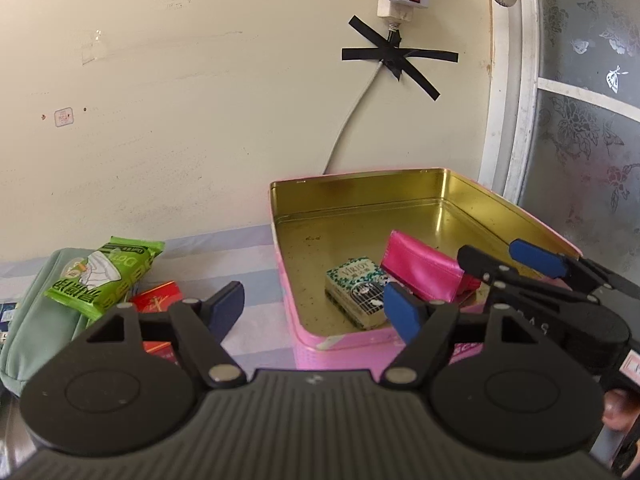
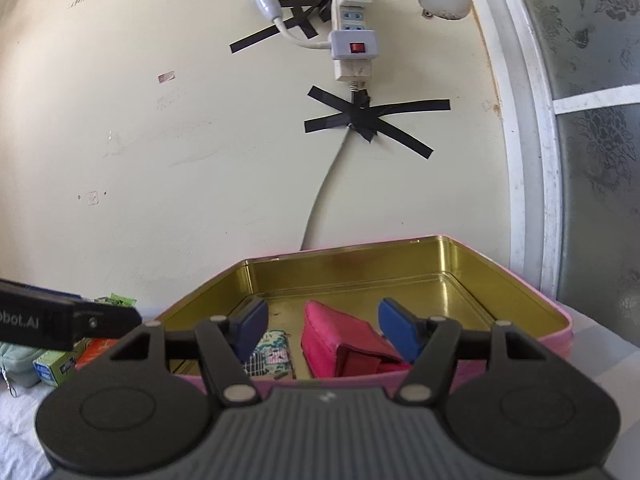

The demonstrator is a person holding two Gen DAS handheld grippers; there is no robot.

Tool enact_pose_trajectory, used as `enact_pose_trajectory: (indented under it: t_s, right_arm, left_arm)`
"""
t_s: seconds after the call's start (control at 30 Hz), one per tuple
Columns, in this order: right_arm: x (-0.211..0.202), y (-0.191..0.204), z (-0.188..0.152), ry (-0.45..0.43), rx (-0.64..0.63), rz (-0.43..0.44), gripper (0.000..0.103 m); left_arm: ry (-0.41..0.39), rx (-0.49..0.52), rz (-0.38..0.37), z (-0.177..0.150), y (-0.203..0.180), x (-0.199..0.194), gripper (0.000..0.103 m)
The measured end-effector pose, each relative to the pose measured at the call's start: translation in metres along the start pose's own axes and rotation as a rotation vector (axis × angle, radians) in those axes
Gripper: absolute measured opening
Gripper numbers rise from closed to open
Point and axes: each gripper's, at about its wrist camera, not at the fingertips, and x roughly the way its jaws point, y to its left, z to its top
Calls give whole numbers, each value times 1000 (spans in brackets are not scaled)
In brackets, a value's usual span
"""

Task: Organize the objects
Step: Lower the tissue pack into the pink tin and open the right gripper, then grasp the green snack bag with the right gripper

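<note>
Clutter lay left of the left tool [image 1: 316, 302]: one green snack packet [image 1: 105, 276], one teal pouch [image 1: 36, 320], one red box [image 1: 158, 300]. Ahead, the pink tin [image 1: 340, 342] held one pink wallet [image 2: 340, 344], lengthwise away, and one patterned box [image 1: 356, 290]. Both tools, the right tool [image 2: 322, 330] included, were spread apart, empty.

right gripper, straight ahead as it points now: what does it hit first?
Probably the pink pouch lying in the tin: it sits between the open right gripper fingers, just past the tin's near rim. Depth is unclear; if the gripper is high, it reaches the tin's far wall.
</note>
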Motion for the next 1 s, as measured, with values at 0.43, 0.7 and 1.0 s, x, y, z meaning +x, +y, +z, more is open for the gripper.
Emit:
enact_pose_trajectory:
  t_s: [0.43,0.7,1.0]
  right_arm:
    - [-37,14,-9,13,33,24,64]
    - [-41,38,-14,37,6,66,64]
    - [-41,82,-23,77,-83,151,64]
  left_arm:
    - [58,-14,98,-24,25,-20,81]
    - [84,-41,184,-40,55,-20,81]
    - [92,-89,272,-58,95,-24,81]
